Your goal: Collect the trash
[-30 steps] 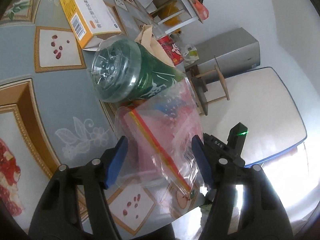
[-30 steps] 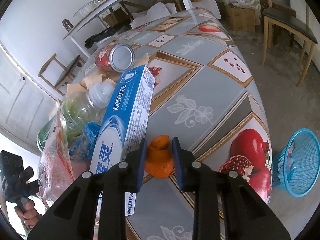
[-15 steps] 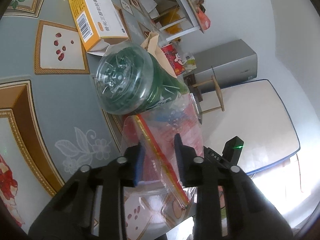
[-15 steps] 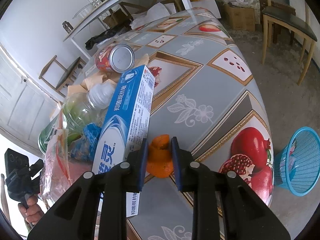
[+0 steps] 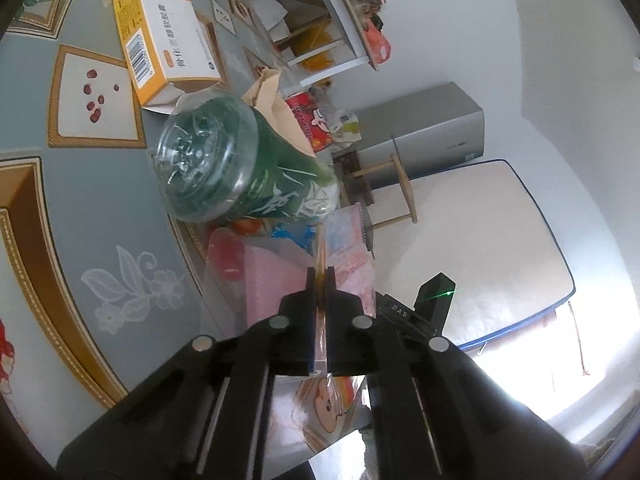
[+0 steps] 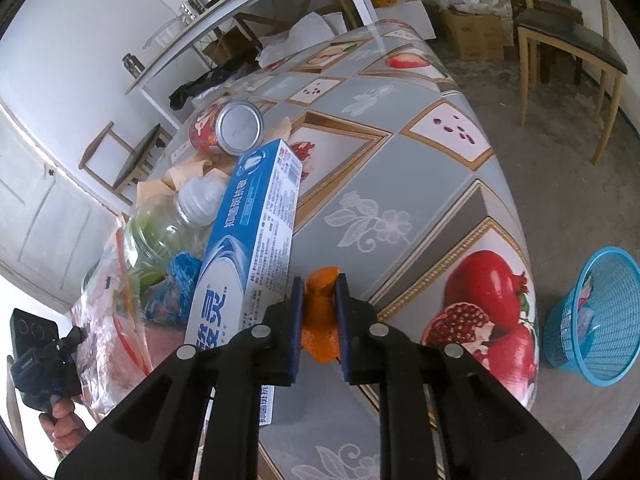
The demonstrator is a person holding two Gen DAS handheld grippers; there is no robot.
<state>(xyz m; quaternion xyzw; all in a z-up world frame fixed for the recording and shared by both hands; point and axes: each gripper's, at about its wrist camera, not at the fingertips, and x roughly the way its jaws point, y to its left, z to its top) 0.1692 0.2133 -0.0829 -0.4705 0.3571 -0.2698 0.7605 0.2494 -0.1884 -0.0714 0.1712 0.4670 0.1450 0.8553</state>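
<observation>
My left gripper [image 5: 319, 276] is shut on the red-striped top edge of a clear plastic bag [image 5: 276, 276] at the table edge. The bag also shows in the right wrist view [image 6: 114, 308]. A green plastic bottle [image 5: 224, 168] lies on its side just beyond the bag. My right gripper [image 6: 319, 286] is shut on a piece of orange peel [image 6: 320, 316] on the table, beside a blue toothpaste box [image 6: 252, 232]. A red can [image 6: 224, 130] lies on its side farther back.
An orange and white box [image 5: 160, 36] and crumpled brown paper [image 5: 276, 100] lie on the fruit-patterned tablecloth [image 6: 420, 168]. A blue mesh basket [image 6: 596, 316] stands on the floor to the right of the table. A chair [image 6: 568, 40] stands at the far right.
My left gripper has closed from wide open onto the bag's top edge. My right gripper has squeezed tighter on the orange peel.
</observation>
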